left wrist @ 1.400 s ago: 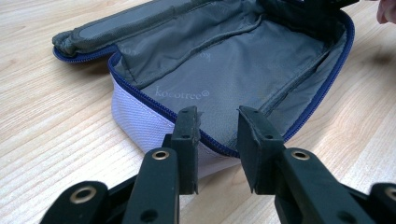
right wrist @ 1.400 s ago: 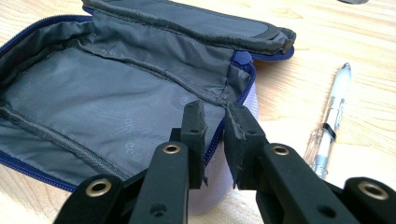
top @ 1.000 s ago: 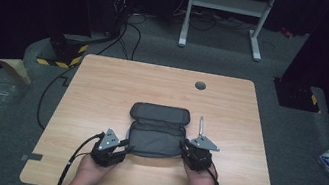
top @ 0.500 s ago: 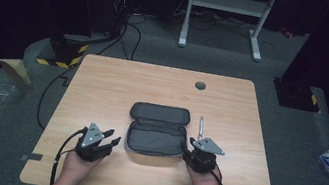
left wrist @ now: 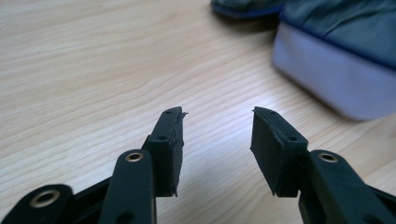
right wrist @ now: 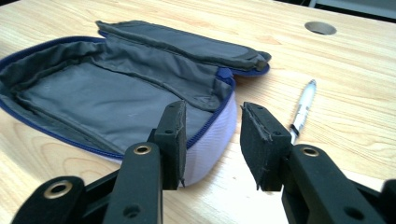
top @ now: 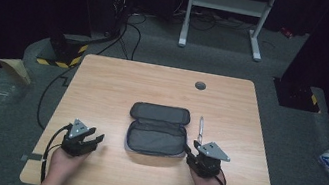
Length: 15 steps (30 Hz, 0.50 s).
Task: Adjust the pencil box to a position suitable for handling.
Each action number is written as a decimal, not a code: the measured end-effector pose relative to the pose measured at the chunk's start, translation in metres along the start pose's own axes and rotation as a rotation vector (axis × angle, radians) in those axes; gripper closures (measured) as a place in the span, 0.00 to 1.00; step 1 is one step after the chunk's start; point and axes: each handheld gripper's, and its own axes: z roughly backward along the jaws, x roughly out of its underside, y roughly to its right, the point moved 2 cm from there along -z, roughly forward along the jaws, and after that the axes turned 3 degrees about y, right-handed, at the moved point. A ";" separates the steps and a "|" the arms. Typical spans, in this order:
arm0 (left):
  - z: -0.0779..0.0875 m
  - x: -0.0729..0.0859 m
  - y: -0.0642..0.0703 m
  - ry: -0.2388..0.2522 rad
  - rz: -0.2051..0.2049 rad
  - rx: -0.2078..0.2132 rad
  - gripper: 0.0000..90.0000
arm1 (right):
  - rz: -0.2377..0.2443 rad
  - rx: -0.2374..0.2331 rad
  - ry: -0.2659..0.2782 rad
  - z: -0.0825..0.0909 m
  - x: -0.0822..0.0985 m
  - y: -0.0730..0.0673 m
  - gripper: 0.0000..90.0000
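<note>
Lying unzipped between the left gripper (top: pixel 93 140) and right gripper (top: pixel 188 151), the pencil case (top: pixel 157 129) looks ready for filling. The pen (top: pixel 200 128) still waits on the table (top: pixel 113 84), just beyond the right jaws. Both grippers stand apart, empty; the left jaws have just been opening.

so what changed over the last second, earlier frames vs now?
The left hand-held gripper let go of the open pencil case and drew back left, away from it; its jaws have just been opening, nothing between them. The right hand-held gripper also released the case's right end, jaws now apart beside it. Case, pen and table stayed put.
</note>
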 end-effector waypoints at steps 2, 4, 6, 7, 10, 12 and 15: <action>-0.004 0.002 -0.002 -0.013 0.006 -0.008 0.57 | 0.003 0.003 -0.002 -0.001 0.001 0.001 0.66; -0.007 0.003 -0.005 -0.022 0.021 -0.016 0.56 | 0.005 -0.001 -0.011 -0.002 0.002 0.003 0.66; -0.010 0.005 -0.006 -0.032 0.025 -0.026 0.55 | 0.001 -0.012 -0.011 -0.002 0.003 0.004 0.66; -0.011 0.006 -0.006 -0.038 0.030 -0.024 0.54 | 0.005 -0.017 -0.007 -0.002 0.003 0.005 0.65; -0.013 0.006 -0.006 -0.046 0.036 -0.031 0.53 | 0.012 -0.029 -0.008 -0.001 0.005 0.006 0.65; -0.012 0.006 -0.007 -0.052 0.035 -0.038 0.52 | 0.022 -0.027 -0.005 -0.001 0.004 0.008 0.65; -0.013 0.008 -0.006 -0.069 0.041 -0.030 0.49 | 0.026 -0.010 0.013 0.001 0.003 0.012 0.63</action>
